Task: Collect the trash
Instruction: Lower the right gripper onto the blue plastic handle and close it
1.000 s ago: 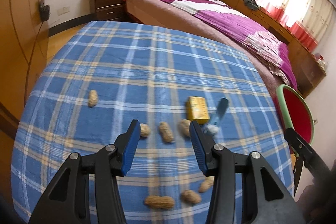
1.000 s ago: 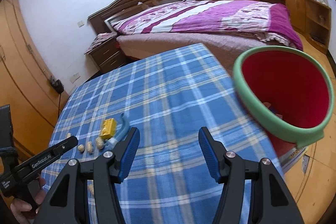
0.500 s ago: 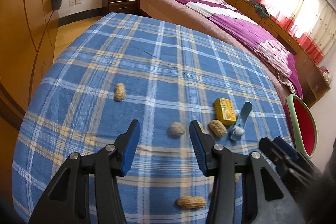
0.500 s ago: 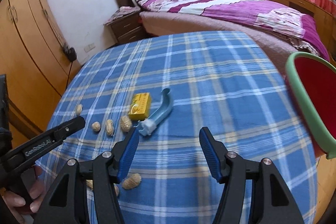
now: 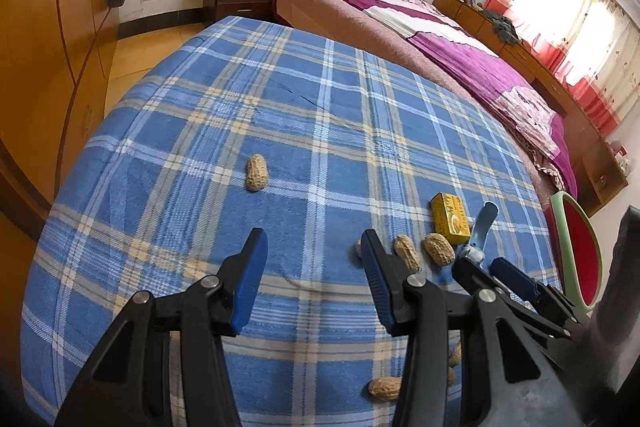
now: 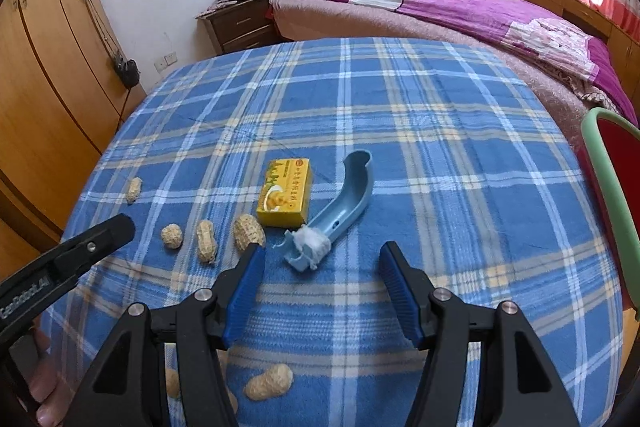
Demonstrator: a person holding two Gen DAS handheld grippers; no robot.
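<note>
Right gripper (image 6: pixel 320 287) is held wide open and empty, the blue handle (image 6: pixel 340 207) lying on the table (image 6: pixel 460 147) just ahead between its jaws, long axis running away and slightly right, fluff-wrapped end nearest. Left gripper (image 5: pixel 312 283) is also wide and empty, farther off, peanuts (image 5: pixel 424 251) to its right. Yellow box (image 6: pixel 285 191) sits beside the handle. Red bin (image 6: pixel 612 195) stands at right; contents cannot be told.

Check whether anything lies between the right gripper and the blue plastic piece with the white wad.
Nothing visible does. The right gripper is open, and the blue plastic piece lies just ahead of its fingers on bare plaid cloth. The yellow box and peanuts sit to its left.
</note>
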